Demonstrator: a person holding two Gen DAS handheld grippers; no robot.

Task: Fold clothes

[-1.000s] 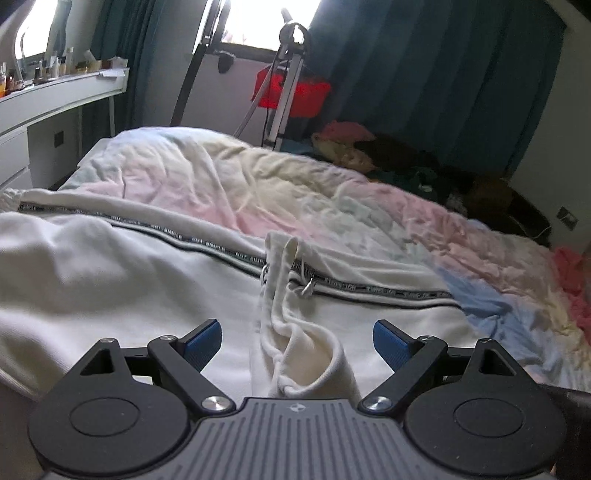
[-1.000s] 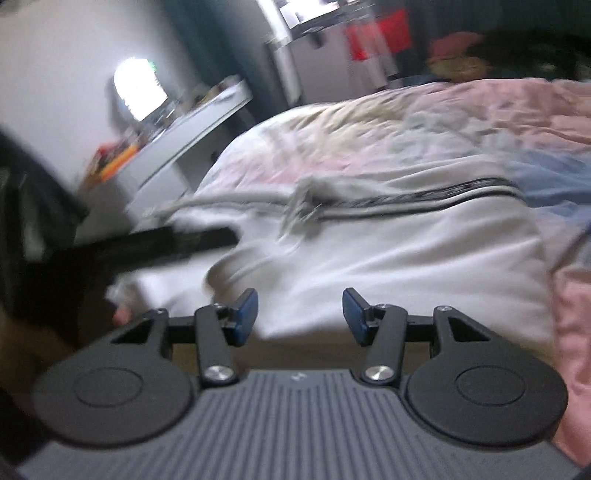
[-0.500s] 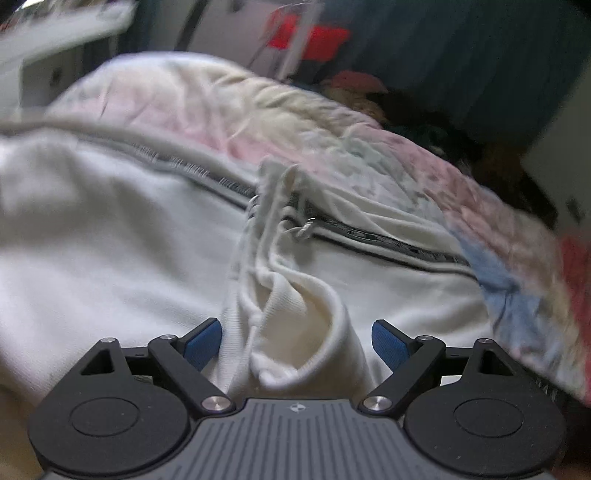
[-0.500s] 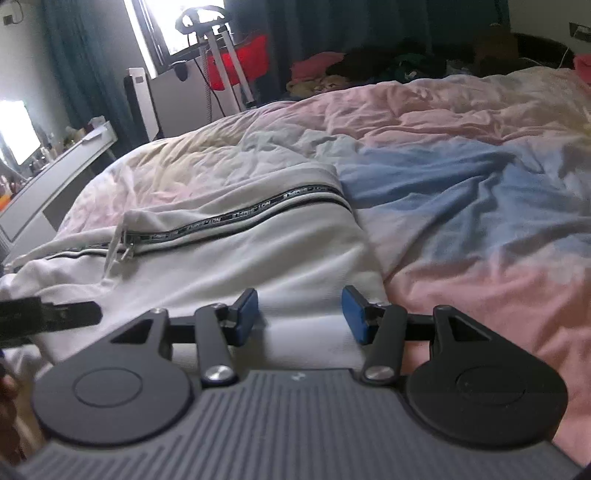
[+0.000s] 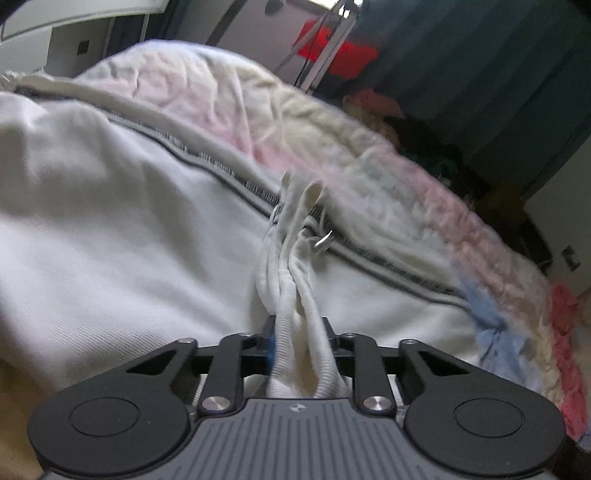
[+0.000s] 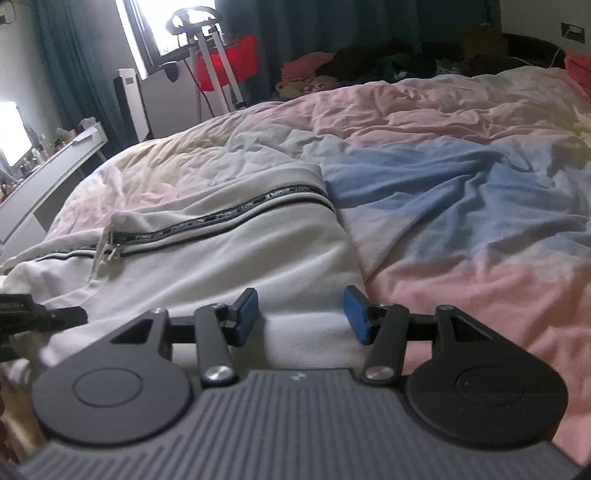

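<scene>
— Where's the garment lying?

— The white garment (image 6: 221, 266) is spread over the near side of the bed, on the pastel duvet (image 6: 461, 192), with its black lettered stripe (image 6: 258, 206) running across it and a metal zip pull (image 5: 323, 242) near the bunched middle.

— And the left gripper (image 5: 301, 338)?

— Its jaws have just been closing, and now its fingers (image 5: 271, 341) are pinched on the gathered ribbed fold (image 5: 299, 306) of that garment; the cloth runs straight between them.

— The right gripper (image 6: 301, 314)?

— Its blue-padded fingers (image 6: 245, 314) stand apart, low over the garment's right end beside its edge. Cloth shows in the gap, but the pads aren't pressing on anything.

— Anything behind?

— Dark curtains (image 6: 303, 33), a red bag (image 6: 227, 62) on a stand by the window, and a white dresser (image 6: 55, 173) along the left wall.
</scene>
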